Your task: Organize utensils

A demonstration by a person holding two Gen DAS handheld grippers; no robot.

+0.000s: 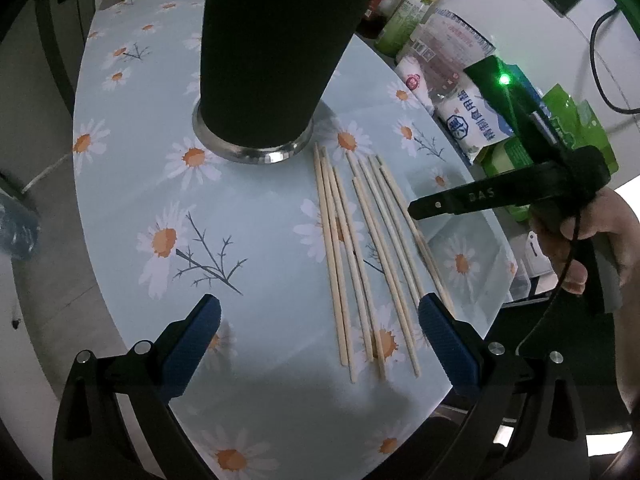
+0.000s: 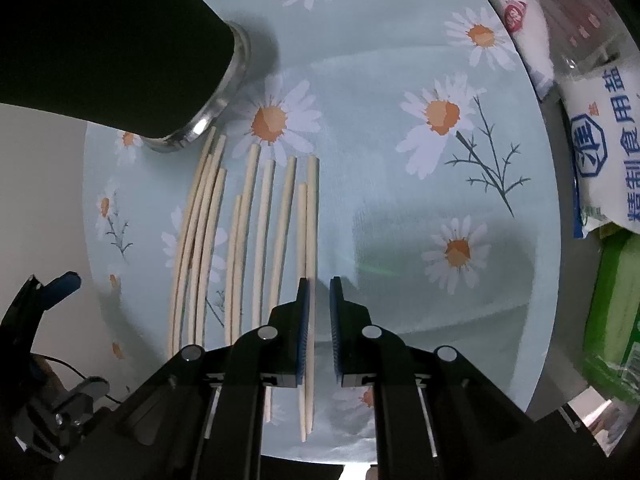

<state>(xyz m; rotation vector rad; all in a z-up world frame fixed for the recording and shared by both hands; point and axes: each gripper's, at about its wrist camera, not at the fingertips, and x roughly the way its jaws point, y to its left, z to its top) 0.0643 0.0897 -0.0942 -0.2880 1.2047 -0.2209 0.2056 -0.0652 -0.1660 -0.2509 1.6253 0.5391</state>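
You are holding the left gripper (image 1: 320, 344) low over the near edge of the round table with the pale-blue daisy-print cover (image 1: 256, 208), its blue-padded fingers (image 1: 192, 344) standing wide apart with nothing between them. The pale wooden chopsticks (image 1: 360, 264) are lying loose on the cloth in a rough row, side by side and pointing away from you, their far tips just beside the tall black tapered cup with a shiny metal foot (image 1: 272, 56), which is standing upright on the table.

Your right gripper (image 2: 319, 320) is hovering over the rightmost pair of chopsticks (image 2: 308, 240). Its blue pads (image 2: 303, 332) are sitting close together with a narrow gap showing between them; one stick of the pair is running up through that gap, but I cannot tell whether the pads are touching it.

Along the far right rim of the table, a white salt bag with blue lettering (image 1: 472, 120), a clear glass bottle with a green label (image 1: 416, 8) and green packets (image 2: 616, 300) are crowding together.
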